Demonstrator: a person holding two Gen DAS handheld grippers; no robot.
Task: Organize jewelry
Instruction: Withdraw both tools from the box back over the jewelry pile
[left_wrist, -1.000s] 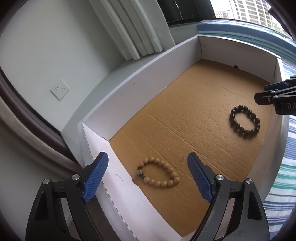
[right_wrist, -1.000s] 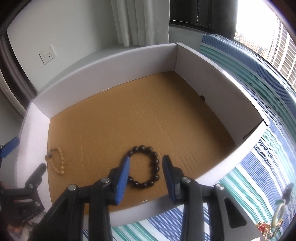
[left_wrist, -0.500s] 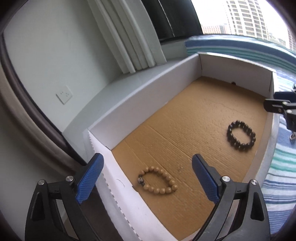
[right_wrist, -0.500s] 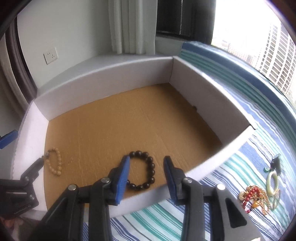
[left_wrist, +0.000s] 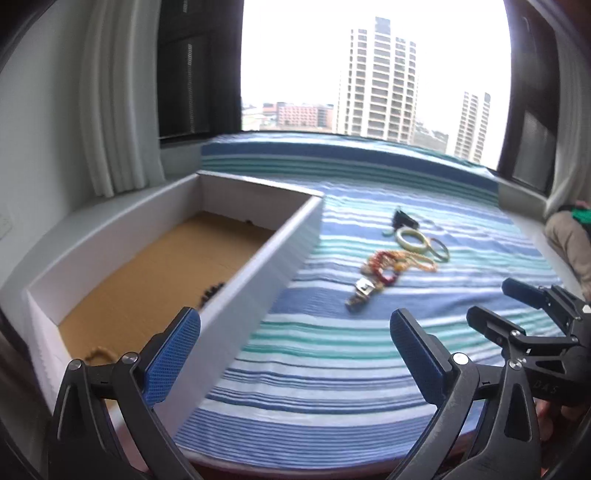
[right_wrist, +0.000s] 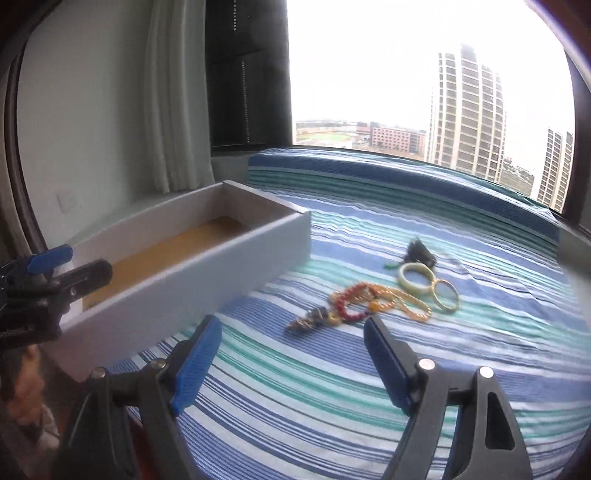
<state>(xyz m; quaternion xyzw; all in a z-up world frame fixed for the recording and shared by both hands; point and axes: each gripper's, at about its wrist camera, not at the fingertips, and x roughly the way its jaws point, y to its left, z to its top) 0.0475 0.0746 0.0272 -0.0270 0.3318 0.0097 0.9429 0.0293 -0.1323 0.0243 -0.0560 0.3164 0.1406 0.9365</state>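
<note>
On the striped cloth (right_wrist: 369, 387), near its middle, a jewelry pile (right_wrist: 373, 299) is found: red and amber bead strands, a pale bangle (right_wrist: 415, 277) and a thin gold ring-shaped bangle (right_wrist: 445, 293) touching it. At the cloth's left edge a white box (left_wrist: 258, 266) is set, with a dark bracelet (left_wrist: 210, 291) and a tan bracelet (left_wrist: 99, 354) partly seen inside. The left gripper (left_wrist: 295, 339) and right gripper (right_wrist: 291, 339) are held above the cloth, jaws just opened wide, nothing between them.
</note>
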